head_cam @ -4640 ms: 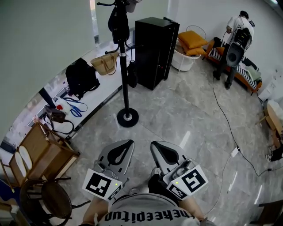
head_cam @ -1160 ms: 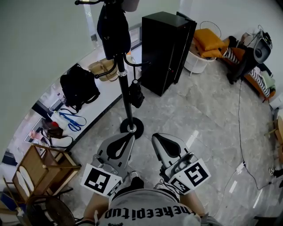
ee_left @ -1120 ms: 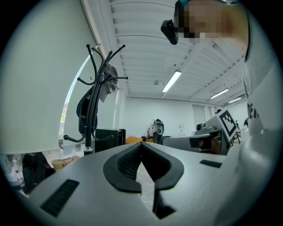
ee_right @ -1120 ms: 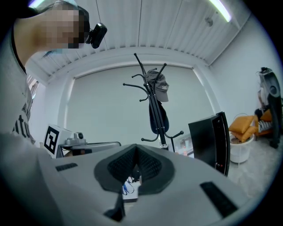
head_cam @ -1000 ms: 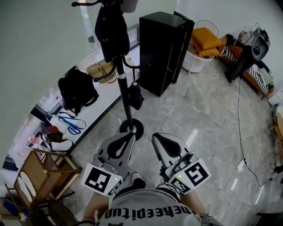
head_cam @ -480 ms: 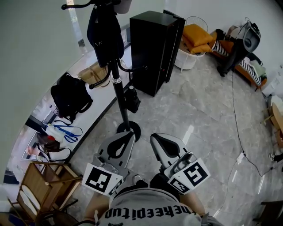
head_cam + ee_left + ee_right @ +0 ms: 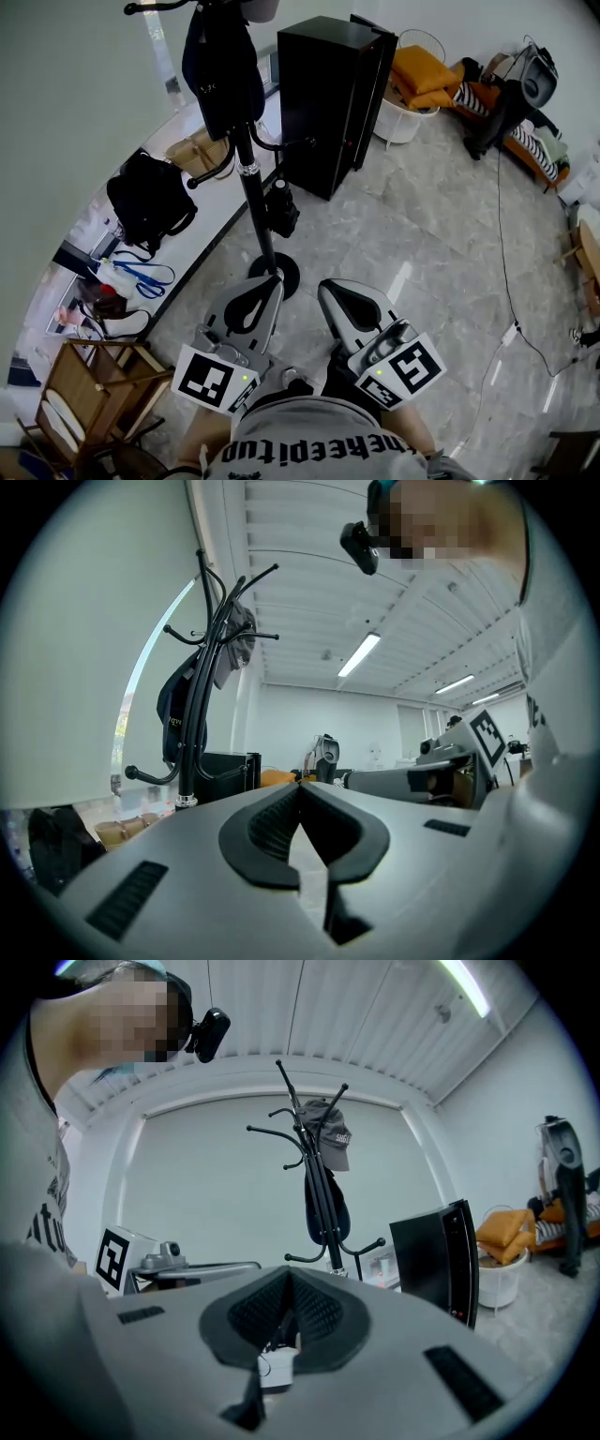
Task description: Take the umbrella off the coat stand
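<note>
Left gripper (image 7: 268, 289): clenched, empty, level. Closer to coat stand (image 7: 251, 183) than a few seconds back, stand now just ahead of tip. Umbrella (image 7: 281, 211): folded, black, hanging low against stand, untouched. Right gripper (image 7: 330, 291): clenched too, nothing held. Approach looks nearly done. Next need: open jaws, reach up to umbrella.
</note>
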The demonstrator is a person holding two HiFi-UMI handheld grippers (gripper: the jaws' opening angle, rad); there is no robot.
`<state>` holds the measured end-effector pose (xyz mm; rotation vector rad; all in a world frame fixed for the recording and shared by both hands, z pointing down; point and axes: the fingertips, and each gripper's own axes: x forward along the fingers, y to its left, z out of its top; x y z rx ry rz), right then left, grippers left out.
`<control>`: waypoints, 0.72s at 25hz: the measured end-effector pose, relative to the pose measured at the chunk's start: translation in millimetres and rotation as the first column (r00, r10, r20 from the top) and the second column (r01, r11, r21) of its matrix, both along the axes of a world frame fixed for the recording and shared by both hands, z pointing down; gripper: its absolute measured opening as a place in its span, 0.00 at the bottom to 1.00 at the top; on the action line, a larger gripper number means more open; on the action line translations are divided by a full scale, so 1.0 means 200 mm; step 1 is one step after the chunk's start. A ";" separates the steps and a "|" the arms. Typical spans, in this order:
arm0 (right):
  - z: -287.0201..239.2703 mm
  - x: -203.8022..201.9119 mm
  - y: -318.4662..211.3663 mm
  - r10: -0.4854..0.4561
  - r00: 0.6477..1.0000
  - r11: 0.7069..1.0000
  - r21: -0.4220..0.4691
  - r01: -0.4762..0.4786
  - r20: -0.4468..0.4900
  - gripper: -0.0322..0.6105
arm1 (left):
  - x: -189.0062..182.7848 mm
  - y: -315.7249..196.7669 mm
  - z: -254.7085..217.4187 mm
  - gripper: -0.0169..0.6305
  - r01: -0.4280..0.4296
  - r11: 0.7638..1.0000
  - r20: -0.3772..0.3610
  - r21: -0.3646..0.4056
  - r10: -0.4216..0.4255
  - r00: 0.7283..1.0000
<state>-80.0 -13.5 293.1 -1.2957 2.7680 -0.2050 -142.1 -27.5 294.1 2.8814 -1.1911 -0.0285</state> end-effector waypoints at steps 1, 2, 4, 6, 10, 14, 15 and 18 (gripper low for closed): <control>0.00 0.00 -0.01 -0.005 1.000 1.000 0.001 0.005 0.000 0.07 | 0.00 -0.01 0.00 0.05 0.005 1.000 -0.001 -0.002 -0.005 1.000; 0.00 0.01 -0.02 -0.009 1.000 1.000 0.002 0.009 0.002 0.07 | 0.01 -0.02 0.00 0.05 0.010 1.000 -0.001 -0.003 -0.010 1.000; 0.00 0.04 -0.04 -0.018 1.000 1.000 -0.001 0.018 0.007 0.07 | 0.03 -0.04 0.00 0.05 0.022 1.000 0.001 -0.004 -0.022 1.000; 0.00 0.06 -0.08 -0.030 1.000 1.000 -0.003 0.030 0.007 0.07 | 0.06 -0.07 0.00 0.05 0.038 0.999 0.000 -0.007 -0.038 0.999; 0.00 0.13 -0.15 -0.054 0.999 0.999 -0.003 0.054 0.007 0.07 | 0.12 -0.14 0.00 0.05 0.067 0.998 0.001 -0.010 -0.067 0.998; -0.02 0.21 -0.25 -0.090 0.996 0.996 0.002 0.090 0.004 0.07 | 0.20 -0.21 -0.02 0.05 0.100 0.995 0.002 -0.004 -0.100 0.995; -0.03 0.23 -0.27 -0.101 0.995 0.995 0.004 0.101 0.003 0.07 | 0.22 -0.23 -0.03 0.05 0.109 0.994 0.001 -0.003 -0.109 0.994; -0.05 0.28 -0.36 -0.135 0.991 0.991 0.006 0.135 0.003 0.07 | 0.27 -0.30 -0.04 0.05 0.142 0.990 -0.001 -0.004 -0.142 0.990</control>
